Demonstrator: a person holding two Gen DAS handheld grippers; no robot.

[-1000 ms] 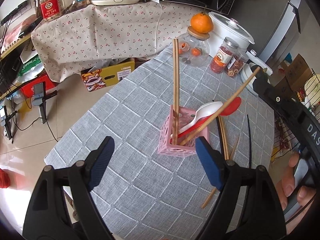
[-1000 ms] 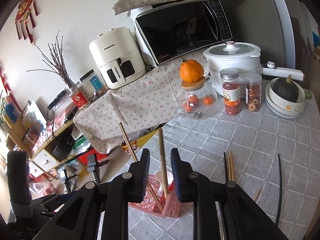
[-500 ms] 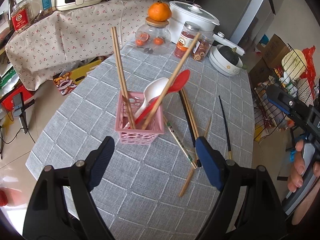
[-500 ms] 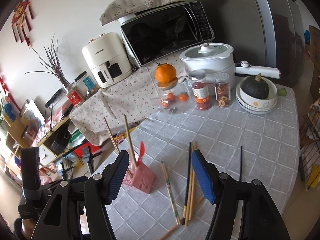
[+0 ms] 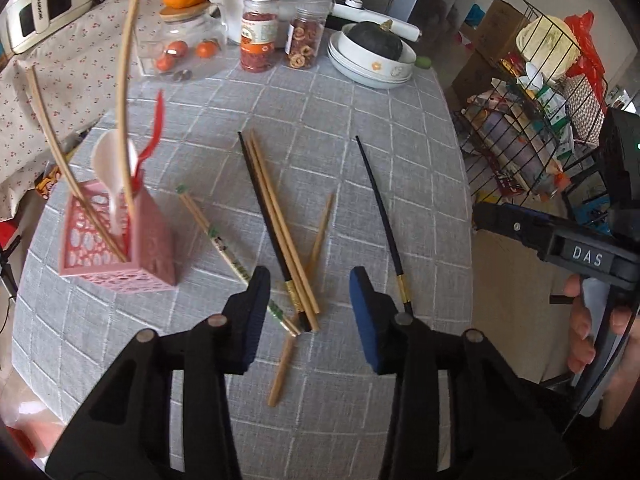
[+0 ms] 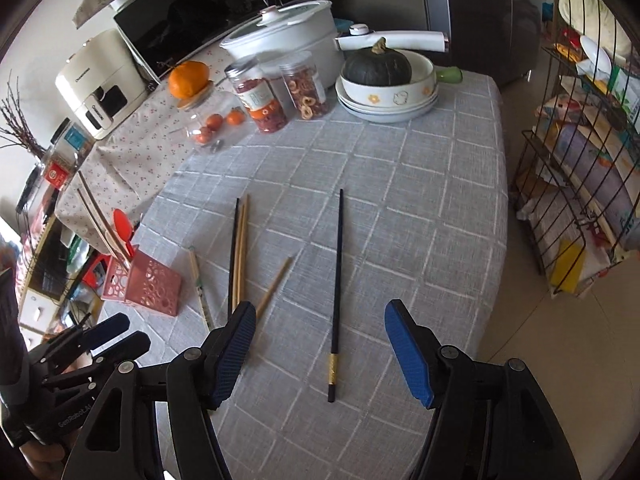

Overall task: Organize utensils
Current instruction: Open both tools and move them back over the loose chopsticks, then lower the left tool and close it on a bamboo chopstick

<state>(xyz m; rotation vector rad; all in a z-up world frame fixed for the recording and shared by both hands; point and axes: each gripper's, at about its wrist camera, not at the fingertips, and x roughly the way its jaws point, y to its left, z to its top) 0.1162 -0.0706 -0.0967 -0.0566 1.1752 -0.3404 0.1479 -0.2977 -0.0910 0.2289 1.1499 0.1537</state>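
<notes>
Chopsticks lie loose on the grey checked counter [image 6: 420, 200]: a black one [image 5: 272, 216] touching two wooden ones [image 5: 280, 220] side by side, a printed one [image 5: 224, 240] nearer the pink holder [image 5: 116, 248], a short wooden one [image 5: 308, 280] crossing beneath the bundle's near ends, and a lone black chopstick with a gold band [image 6: 338, 280] well apart to the right. They look light, stiff and thin, likely to roll or slip on the cloth, so a hold near the thick end, across the width, seems soundest. The left claw [image 5: 310, 316] has just been closing; its pads stand apart over the bundle's near ends, pressing on nothing. The right claw [image 6: 320, 354] is wide apart, straddling the gold-banded chopstick's thick end without touching it. The pink holder already contains two wooden chopsticks [image 5: 80, 184], a white spoon [image 5: 110, 160] and a red spoon [image 5: 154, 132]. At the back, a lidded glass jar [image 6: 212, 120] holds small oranges, with one orange on top; two plastic jars [image 6: 280, 96] hold dried snacks; a stacked bowl [image 6: 388, 90] carries a dark squash.
</notes>
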